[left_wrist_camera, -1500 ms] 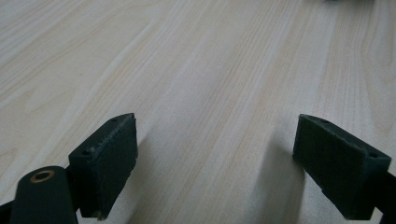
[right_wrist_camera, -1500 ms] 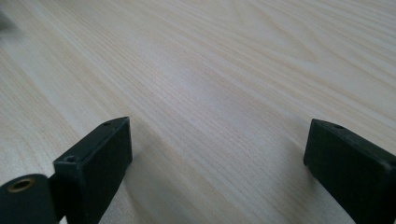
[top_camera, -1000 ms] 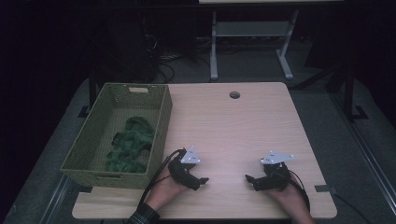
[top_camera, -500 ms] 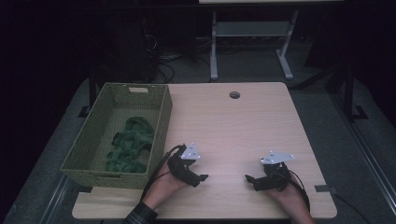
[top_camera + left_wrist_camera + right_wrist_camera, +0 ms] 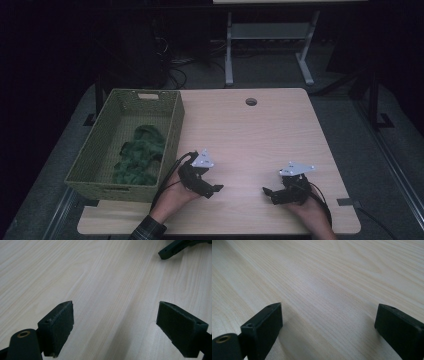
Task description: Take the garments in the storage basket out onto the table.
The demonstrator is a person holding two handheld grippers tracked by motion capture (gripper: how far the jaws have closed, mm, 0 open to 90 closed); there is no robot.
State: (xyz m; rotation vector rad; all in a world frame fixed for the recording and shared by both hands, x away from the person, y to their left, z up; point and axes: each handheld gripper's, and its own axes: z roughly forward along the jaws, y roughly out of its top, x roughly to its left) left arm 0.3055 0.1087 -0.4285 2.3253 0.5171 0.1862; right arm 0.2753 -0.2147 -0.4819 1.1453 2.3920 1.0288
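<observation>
- The tabletop (image 5: pixel 260 135) fills the middle of the high view, pale wood and bare apart from the basket, the two grippers and a small round hole (image 5: pixel 251 101) near its far edge.
- The woven basket (image 5: pixel 172 131) stands at the left of the frame along the tabletop's left side, upright.
- A green cloth (image 5: pixel 140 155) lies crumpled inside the basket, toward its near end; it looks fully within the walls, so the putting-away seems done, with nothing left lying out to gather.
- The left gripper (image 5: pixel 212 188) rests low at the lower middle of the frame, just beside the basket's near right corner; its jaws are spread wide with bare wood between them, holding nothing.
- The right gripper (image 5: pixel 267 191) sits at the lower right, well apart from the basket, jaws likewise parted and empty.
- Judging from this, either the work is finished, or taking the cloth out has not yet begun.
</observation>
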